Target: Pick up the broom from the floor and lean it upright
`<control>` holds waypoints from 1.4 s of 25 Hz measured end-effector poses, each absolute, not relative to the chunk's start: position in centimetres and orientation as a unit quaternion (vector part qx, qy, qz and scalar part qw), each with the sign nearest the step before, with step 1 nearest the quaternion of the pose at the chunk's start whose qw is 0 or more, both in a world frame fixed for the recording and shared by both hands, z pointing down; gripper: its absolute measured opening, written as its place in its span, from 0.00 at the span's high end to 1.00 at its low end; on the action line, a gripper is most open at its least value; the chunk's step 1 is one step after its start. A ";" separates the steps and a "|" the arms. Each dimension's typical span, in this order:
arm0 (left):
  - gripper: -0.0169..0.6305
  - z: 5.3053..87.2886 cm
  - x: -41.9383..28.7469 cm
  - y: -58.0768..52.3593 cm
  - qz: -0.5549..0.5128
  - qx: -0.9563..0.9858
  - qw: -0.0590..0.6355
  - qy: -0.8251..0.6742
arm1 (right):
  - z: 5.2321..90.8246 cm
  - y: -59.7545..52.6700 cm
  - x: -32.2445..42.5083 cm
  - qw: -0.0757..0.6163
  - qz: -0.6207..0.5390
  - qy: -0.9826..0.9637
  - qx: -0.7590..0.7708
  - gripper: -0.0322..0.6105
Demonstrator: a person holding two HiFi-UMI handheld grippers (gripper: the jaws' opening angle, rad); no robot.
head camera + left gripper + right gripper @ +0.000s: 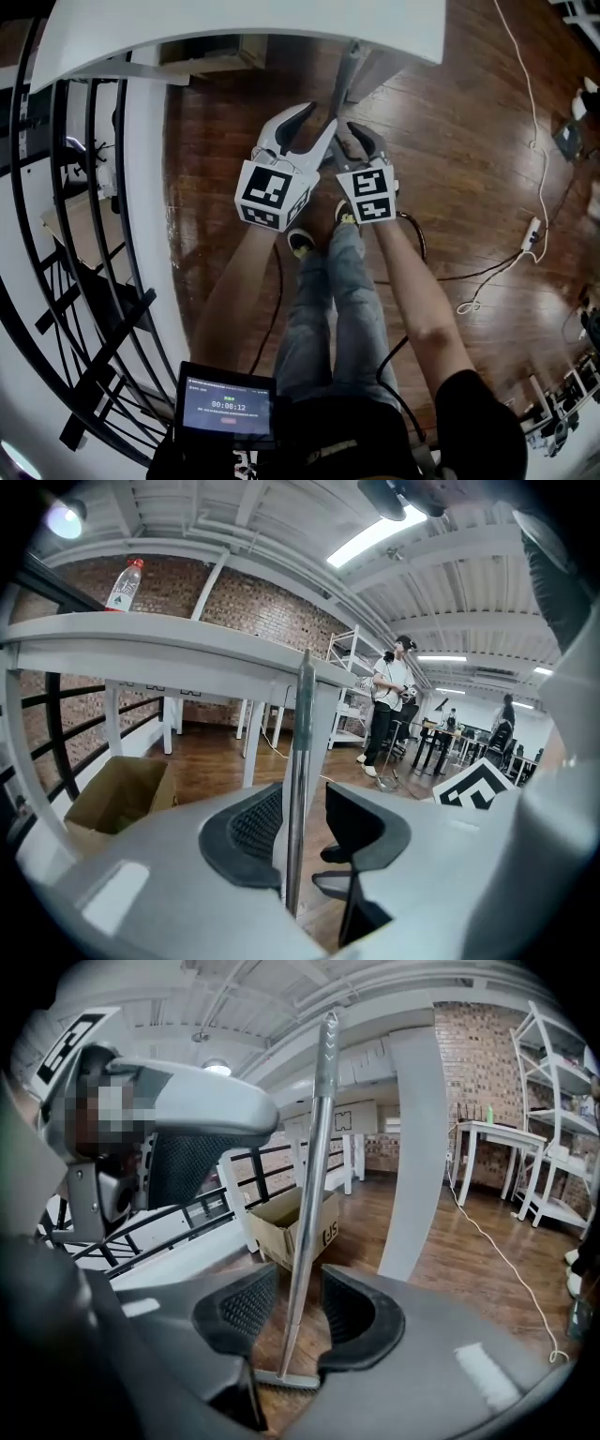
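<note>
Broom stands nearly upright on the wooden floor. It is a slim metal pole with a flat head at the bottom, and its top reaches the long near edge of the white counter, just beside one of the counter's legs. In the head view only a short grey stretch of the broom shows between the hand-held grippers and that edge.

The left hand-held gripper has its jaws apart with the broom between them. The ribbed left pad lies close against the pole, and floor shows in the gap on the other side. The right hand-held gripper also straddles the pole with its jaws apart, a sliver of floor showing on each side, so neither clamps it. Seen from the head, the left hand-held gripper and the right hand-held gripper sit side by side just below the counter's near edge.

A plastic bottle stands on the counter near its far left edge. An open cardboard box sits on the floor under the counter. A black railing runs past the counter's left end. A white cable trails across the floor well off to the right. A person stands far back in the room.
</note>
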State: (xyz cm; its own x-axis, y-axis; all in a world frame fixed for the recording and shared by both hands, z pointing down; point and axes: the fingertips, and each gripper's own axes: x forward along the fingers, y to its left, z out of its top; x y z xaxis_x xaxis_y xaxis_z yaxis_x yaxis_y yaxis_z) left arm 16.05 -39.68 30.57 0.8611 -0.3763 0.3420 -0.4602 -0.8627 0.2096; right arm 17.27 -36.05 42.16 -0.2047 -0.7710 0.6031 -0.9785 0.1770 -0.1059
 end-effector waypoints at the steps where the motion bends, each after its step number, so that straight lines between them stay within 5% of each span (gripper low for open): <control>1: 0.72 30.1 15.5 -39.4 0.146 0.954 0.143 -0.221 | 41.6 -35.7 17.3 0.214 0.240 -0.738 0.593 0.72; 6: 0.76 24.6 9.7 -35.9 0.136 0.949 0.147 -0.242 | 34.3 -31.2 16.6 0.220 0.203 -0.762 0.574 0.73; 12: 0.94 13.7 4.7 -29.4 0.114 0.942 0.135 -0.284 | 18.0 -25.0 16.0 0.194 0.112 -0.812 0.538 0.79; 19: 0.95 1.7 -3.0 -25.3 0.052 0.930 0.135 -0.337 | 4.0 -23.6 10.2 0.130 0.071 -0.824 0.548 0.93; 35: 0.95 -0.6 -2.7 -26.8 0.000 0.920 0.097 -0.380 | 2.3 -26.6 2.7 0.024 0.087 -0.884 0.459 0.95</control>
